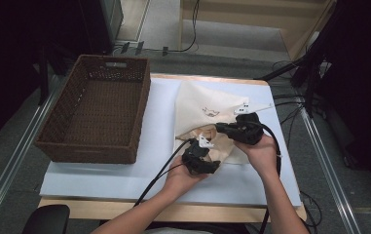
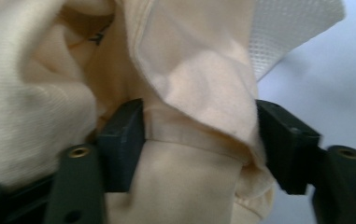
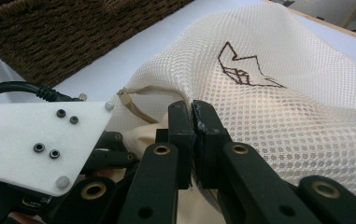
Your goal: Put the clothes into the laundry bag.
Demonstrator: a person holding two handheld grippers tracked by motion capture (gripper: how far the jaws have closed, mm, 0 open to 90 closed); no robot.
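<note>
Jaws of the right gripper are pressed together on the rim of a white mesh bag, pinching its edge and holding the mouth up, while the left gripper has its jaws half spread around a fold of cream cloth; both pads seem to touch the cloth, though I cannot tell how firmly they bite. Seen from above, the bag lies in the middle of the frame, right of centre on the desk, with the left gripper just below its lower edge and the right gripper at its opening. Judging by this, the cloth is being fed into the bag and is only partly in: a good part of it bunches outside the mouth, so pushing it home remains to be done. A brown wicker basket stands empty at the left of the frame, apart from the bag. White sheeting covers the wooden desk, and around it are a grey floor, cables and dark stands.
</note>
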